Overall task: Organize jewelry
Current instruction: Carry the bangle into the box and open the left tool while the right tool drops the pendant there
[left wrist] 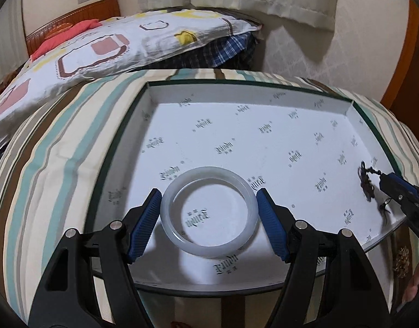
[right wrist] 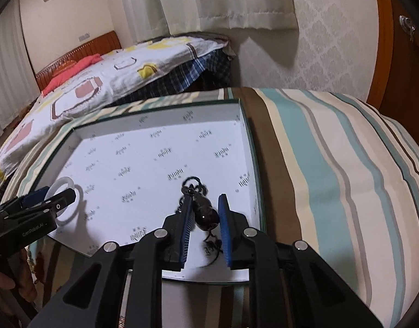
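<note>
1. Left gripper [left wrist: 209,213] clamped across the translucent white round bangle [left wrist: 209,211], blue pads on its outer rim.
2. Right gripper [right wrist: 205,218] nearly together, pinching the dark beaded pendant on black cord [right wrist: 205,213].
3. Under both grippers: white printed shallow box [left wrist: 264,90] on the striped fabric surface [left wrist: 59,150].

bangle [left wrist: 208,213]: milky white, translucent, stone- or glass-like; smooth, soft gloss
pendant [right wrist: 205,213]: dark glossy bead, highlight spot; black braided cord, matt
box tray [left wrist: 264,101]: white paper lining, printed dark logos, matt; dark green edge
left tongs [left wrist: 208,220]: black matt plastic arms; blue ribbed pads; bright metal pins
right tongs [right wrist: 205,227]: same build, same finish
striped cloth [right wrist: 332,164]: woven fabric, matt, lightly creased
headboard [left wrist: 72,16]: reddish wood, slight sheen
</note>
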A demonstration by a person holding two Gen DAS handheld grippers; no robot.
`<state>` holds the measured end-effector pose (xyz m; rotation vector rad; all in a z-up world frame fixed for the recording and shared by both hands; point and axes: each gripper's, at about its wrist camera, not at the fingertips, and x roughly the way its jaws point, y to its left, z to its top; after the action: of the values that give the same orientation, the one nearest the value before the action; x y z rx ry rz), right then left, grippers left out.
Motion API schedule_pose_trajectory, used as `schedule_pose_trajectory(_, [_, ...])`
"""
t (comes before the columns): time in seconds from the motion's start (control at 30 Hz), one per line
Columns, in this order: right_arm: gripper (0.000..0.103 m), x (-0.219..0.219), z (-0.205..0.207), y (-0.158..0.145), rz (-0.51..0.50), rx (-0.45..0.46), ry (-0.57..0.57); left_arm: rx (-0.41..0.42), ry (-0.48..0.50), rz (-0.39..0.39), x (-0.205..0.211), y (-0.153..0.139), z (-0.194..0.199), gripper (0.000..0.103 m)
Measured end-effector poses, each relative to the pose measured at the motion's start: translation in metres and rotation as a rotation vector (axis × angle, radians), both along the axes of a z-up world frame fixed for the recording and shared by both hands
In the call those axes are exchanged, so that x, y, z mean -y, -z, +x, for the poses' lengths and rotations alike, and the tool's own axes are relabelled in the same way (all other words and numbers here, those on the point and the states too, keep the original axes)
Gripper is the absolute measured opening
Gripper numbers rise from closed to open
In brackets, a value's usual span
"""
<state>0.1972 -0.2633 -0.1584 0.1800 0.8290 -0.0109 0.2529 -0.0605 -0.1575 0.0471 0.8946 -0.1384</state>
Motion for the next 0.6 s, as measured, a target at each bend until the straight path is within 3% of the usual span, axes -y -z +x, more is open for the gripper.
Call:
schedule_pose_trajectory(0.5, [0.022, -0.003, 0.002, 0.003, -0.027, -0.007, -0.013, -0.007, 0.058, 0.032, 0.015, 0.006, 0.002, 0.071])
schedule_pose_trajectory(0.6, [0.029, -0.004, 0.000, 0.001, -0.009, 0.002, -0.020, 0.006, 0.058, 0.034, 0.016, 0.003, 0.001, 0.079])
